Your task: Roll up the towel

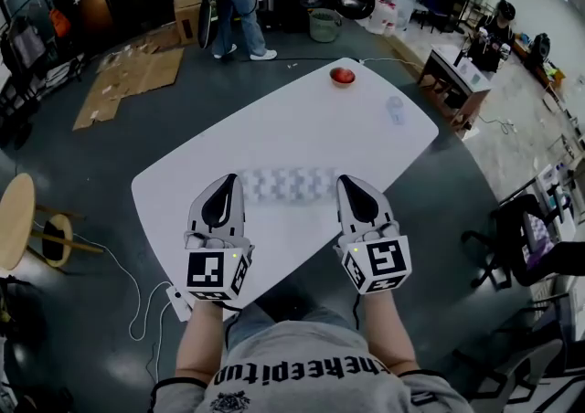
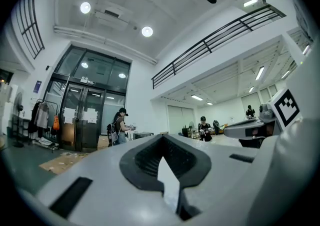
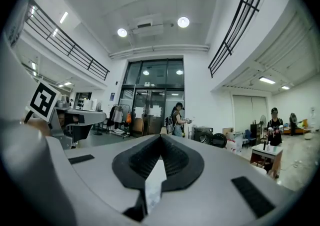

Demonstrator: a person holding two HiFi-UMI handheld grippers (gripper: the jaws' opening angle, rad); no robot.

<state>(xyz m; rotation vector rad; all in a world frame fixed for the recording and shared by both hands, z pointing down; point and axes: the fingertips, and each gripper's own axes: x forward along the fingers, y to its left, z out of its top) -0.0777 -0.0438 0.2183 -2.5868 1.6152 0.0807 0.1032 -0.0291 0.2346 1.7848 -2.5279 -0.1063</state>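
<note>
Towel (image 1: pixel 288 185): spans gap between 2 grippers, over near half of white table (image 1: pixel 302 119). Left gripper (image 1: pixel 230 186) clamped on its 9 o'clock end, right gripper (image 1: pixel 348 186) clamped on its 3 o'clock end. Likely light, soft, floppy, sagging mid-span. Corners look best to hold.

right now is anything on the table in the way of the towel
Nothing visible is. The left tool and right tool grip the towel over bare table; the red thing and clear container sit far off.
</note>
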